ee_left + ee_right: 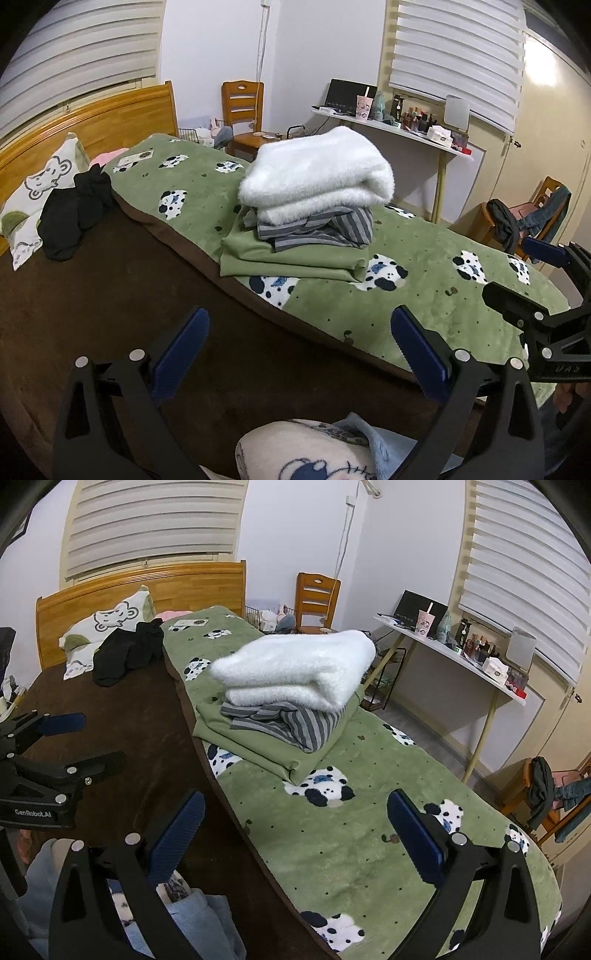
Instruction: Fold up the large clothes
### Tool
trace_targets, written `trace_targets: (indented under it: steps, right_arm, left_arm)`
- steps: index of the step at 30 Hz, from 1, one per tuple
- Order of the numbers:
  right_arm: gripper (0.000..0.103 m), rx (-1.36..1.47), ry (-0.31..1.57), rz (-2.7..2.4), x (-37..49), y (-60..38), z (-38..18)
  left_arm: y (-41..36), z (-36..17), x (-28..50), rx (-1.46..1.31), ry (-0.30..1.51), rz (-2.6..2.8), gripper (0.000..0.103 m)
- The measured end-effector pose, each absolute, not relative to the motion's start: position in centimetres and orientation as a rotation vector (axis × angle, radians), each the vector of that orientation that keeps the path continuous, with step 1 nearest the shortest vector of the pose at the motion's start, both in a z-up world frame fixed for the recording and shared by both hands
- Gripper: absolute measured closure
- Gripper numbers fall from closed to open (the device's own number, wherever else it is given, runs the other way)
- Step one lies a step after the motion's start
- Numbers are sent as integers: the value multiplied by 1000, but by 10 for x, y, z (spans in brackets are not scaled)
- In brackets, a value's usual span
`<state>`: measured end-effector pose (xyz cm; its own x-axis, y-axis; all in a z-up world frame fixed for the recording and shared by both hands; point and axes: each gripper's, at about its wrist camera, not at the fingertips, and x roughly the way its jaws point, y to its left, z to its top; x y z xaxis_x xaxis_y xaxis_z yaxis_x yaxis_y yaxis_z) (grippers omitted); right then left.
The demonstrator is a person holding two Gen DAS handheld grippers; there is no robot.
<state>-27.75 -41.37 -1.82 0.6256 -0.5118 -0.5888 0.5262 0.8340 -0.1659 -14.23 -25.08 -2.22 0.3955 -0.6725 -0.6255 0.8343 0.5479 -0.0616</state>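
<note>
The left gripper [299,347] hangs above the bed with its blue fingers spread wide apart and nothing between them. Directly under it lies the brown sheet [92,295]. The right gripper [295,830] is likewise spread wide and holds nothing; it hovers over the edge where the brown sheet meets the green blanket [332,849] with its spotted dog pattern. Each gripper shows at the side of the other's view, the two near one another.

Ahead of both grippers, well apart from the fingers, a stack of folded clothes sits on the green blanket: a fluffy white garment [317,173] on top, a grey striped garment [317,232] beneath it, and a flat green garment [280,258] at the bottom. Further ahead and to the left, a crumpled black garment [74,218] lies unfolded, touching the bear-print pillow [40,181] by the wooden headboard [110,114].
</note>
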Motion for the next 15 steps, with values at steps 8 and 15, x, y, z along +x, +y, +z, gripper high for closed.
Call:
trace_targets:
  steps: [8,15]
  right_arm:
    - [5,14,675,-599,-276,-413,-20]
    - [5,19,683,-592,-273,-415,-22]
  left_arm:
    - [-253,-21,-141,271,647,-973,7]
    - [-259,-23,-143,269,660,-985,7]
